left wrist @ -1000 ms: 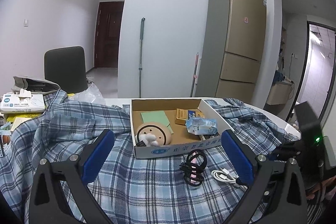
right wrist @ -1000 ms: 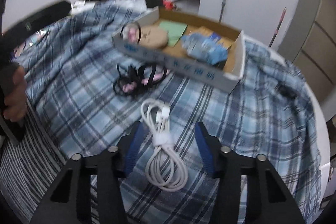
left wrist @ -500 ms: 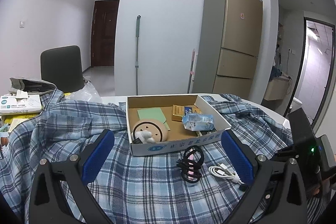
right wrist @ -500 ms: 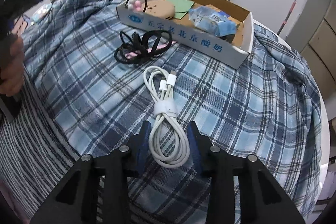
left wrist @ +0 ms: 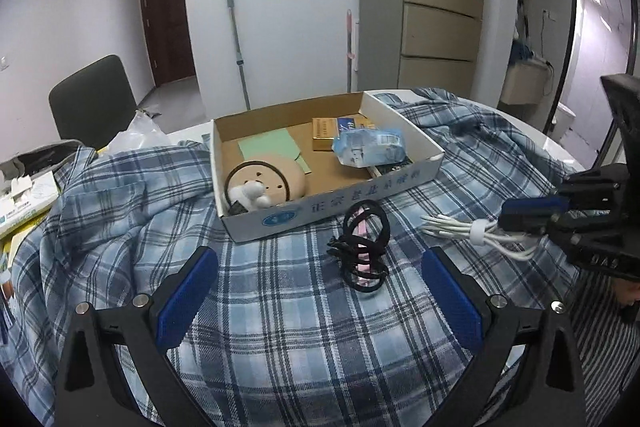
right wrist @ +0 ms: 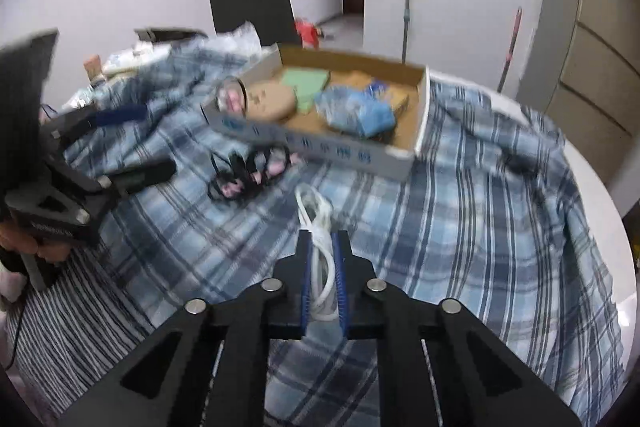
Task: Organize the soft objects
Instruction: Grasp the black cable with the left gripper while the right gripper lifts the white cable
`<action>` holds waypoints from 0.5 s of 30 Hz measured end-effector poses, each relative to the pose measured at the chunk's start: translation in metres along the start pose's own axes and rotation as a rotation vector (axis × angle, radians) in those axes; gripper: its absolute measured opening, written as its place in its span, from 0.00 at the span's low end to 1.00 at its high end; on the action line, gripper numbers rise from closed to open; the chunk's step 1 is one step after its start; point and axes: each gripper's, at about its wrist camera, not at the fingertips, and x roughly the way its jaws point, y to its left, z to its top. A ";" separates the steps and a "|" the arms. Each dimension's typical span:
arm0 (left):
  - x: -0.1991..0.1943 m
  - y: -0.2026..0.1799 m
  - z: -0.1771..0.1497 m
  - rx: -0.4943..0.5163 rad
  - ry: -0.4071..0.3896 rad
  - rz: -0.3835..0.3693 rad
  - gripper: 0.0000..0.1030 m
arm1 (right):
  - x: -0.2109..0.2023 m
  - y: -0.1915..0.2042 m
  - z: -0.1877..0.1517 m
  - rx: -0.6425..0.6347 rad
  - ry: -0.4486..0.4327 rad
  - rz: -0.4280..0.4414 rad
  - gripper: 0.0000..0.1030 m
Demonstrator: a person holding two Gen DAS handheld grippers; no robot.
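A coiled white cable is pinched between the blue pads of my right gripper, lifted just off the plaid cloth; it also shows in the left wrist view, held by the right gripper. A bundle of black and pink hair ties lies on the cloth in front of the cardboard box, and shows in the right wrist view. My left gripper is open and empty, just short of the hair ties, and shows at the left of the right wrist view.
The box holds a round beige plush, a green card, a yellow packet and a blue tissue pack. A blue plaid shirt covers the round table. Clutter and a dark chair are at left.
My right gripper has closed on the white cable and raised it off the cloth. My left gripper has tilted down and come closer to the hair ties.
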 end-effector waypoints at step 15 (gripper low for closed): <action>-0.003 -0.009 0.000 0.070 0.075 0.008 1.00 | 0.044 0.006 -0.007 -0.054 0.190 0.037 0.28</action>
